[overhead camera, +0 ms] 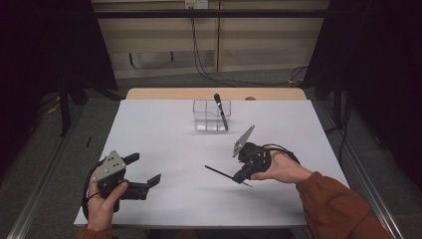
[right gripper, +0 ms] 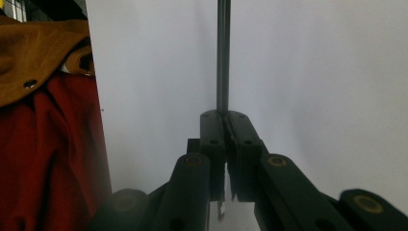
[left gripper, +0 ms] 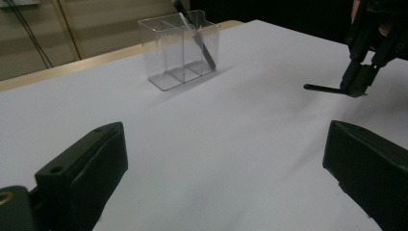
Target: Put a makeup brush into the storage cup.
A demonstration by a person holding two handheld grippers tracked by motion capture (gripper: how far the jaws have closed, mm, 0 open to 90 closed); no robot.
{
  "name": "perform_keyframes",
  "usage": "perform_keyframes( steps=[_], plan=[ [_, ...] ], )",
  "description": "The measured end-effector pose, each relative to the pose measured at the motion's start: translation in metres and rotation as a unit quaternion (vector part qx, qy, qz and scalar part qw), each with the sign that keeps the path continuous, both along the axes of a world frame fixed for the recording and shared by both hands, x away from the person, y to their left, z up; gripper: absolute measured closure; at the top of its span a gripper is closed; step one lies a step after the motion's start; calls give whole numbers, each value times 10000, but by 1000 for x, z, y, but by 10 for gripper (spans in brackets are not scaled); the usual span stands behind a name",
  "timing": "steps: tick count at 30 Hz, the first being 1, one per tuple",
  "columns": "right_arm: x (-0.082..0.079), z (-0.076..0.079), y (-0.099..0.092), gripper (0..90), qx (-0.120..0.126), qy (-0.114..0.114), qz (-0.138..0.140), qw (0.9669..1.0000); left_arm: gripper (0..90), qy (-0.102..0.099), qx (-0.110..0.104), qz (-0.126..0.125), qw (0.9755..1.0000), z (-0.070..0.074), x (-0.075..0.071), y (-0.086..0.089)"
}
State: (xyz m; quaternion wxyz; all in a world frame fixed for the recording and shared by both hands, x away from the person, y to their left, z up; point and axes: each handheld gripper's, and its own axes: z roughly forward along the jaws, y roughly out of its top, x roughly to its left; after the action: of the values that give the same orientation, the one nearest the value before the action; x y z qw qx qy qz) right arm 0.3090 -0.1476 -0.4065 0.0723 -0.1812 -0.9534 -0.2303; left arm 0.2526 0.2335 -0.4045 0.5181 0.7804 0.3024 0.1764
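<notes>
A clear plastic divided box point(overhead camera: 206, 122) point(left gripper: 163, 53) stands at the far middle of the white table point(overhead camera: 164, 124). A black utensil point(overhead camera: 220, 110) point(left gripper: 198, 38) leans in it. My right gripper point(overhead camera: 240, 177) point(right gripper: 223, 118) is shut on a thin dark rod-like utensil point(overhead camera: 216, 171) point(right gripper: 223, 53) and holds it low over the table, right of centre. The rod sticks out to the left past the jaws. The left gripper view shows that gripper point(left gripper: 358, 84) and the rod point(left gripper: 320, 88) at the right. My left gripper point(overhead camera: 144, 169) point(left gripper: 223, 144) is open and holds nothing, near the front left corner.
A wooden strip point(overhead camera: 214, 93) runs along the table's far edge. Cables point(overhead camera: 209, 74) lie on the floor behind it. Dark curtains hang at both sides. A red sleeve point(overhead camera: 338, 204) point(right gripper: 48, 159) comes in at the bottom right.
</notes>
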Motion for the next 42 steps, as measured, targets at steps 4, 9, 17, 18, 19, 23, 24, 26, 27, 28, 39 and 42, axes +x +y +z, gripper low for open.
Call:
perform_keyframes(
  steps=[4,9,17,18,19,23,24,26,27,28,39,42],
  plan=[
    [0,-1,0,862,-37,10,-25,10000,19,0,100,-214,9997,1,1,-9],
    [2,-4,1,861,8,14,4,10000,18,17,83,-339,9994,3,4,-18],
    [1,-6,5,861,5,34,76,10000,20,68,253,-694,9972,8,15,-38],
    [1,-6,5,861,8,40,98,9999,20,70,246,-732,9970,9,16,-40],
    [1,-6,5,861,3,31,94,10000,19,53,211,-734,9971,9,16,-43],
    [1,-6,5,861,-16,53,49,10000,17,56,162,-817,9965,10,18,-50],
    [2,-6,5,861,3,30,76,10000,17,56,167,-844,9963,10,19,-52],
    [2,-6,5,861,-12,26,55,10000,17,106,173,-899,9957,10,19,-56],
    [2,-6,5,861,-9,23,62,10000,18,122,183,-944,9953,11,19,-58],
    [1,-6,5,861,-10,32,63,10000,18,120,158,-965,9951,11,19,-60],
    [0,-9,13,861,-64,75,227,9997,22,232,503,-1520,9868,17,24,-88],
    [0,-9,12,861,-64,74,246,9996,24,348,652,-1685,9829,16,24,-98]
  ],
)
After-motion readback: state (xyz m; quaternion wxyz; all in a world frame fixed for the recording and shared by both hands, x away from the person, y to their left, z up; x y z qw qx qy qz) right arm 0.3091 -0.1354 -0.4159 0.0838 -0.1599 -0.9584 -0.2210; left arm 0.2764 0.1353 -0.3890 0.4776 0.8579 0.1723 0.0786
